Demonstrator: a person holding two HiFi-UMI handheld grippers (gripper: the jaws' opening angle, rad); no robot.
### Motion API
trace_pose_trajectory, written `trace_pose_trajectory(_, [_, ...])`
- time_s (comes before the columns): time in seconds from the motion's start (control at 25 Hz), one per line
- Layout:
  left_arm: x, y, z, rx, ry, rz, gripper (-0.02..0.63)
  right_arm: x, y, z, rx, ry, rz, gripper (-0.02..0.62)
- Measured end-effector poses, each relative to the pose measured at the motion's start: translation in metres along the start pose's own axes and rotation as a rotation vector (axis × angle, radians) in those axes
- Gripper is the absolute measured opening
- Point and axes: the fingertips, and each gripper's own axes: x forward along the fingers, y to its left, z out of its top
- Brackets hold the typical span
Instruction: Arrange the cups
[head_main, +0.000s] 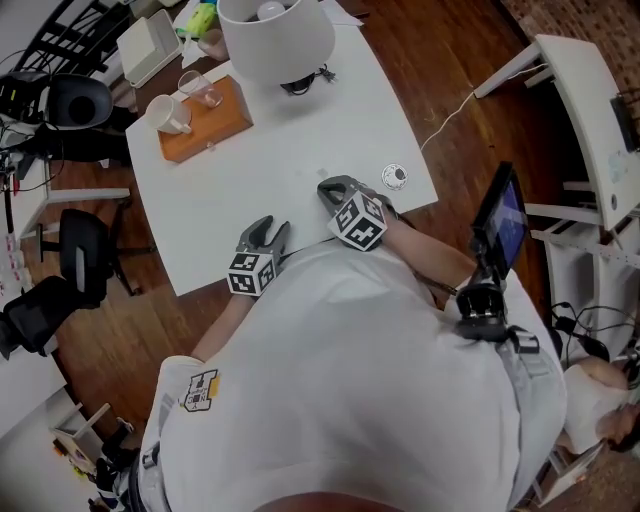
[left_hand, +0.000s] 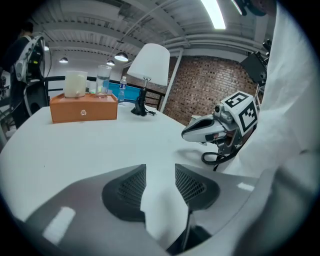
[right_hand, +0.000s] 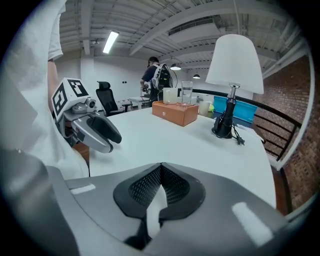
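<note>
A white mug and a clear glass stand on an orange box at the far left of the white table. In the left gripper view the mug and glass show far ahead on the box. My left gripper hovers near the table's front edge, open, with nothing between its fingers. My right gripper sits beside it to the right, shut and empty. Both grippers are far from the cups.
A lamp with a wide white shade stands at the back of the table, its cord trailing. A small round disc lies near the right edge. Office chairs stand at the left, a white desk at the right.
</note>
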Motion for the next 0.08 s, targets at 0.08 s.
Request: trace_pose_trajectory(0.08, [0.0008, -0.0003, -0.0003, 0.009, 0.008, -0.007, 0.183, -0.0001, 0.0012, 0.0024, -0.003, -0.003, -0.001, 0.000])
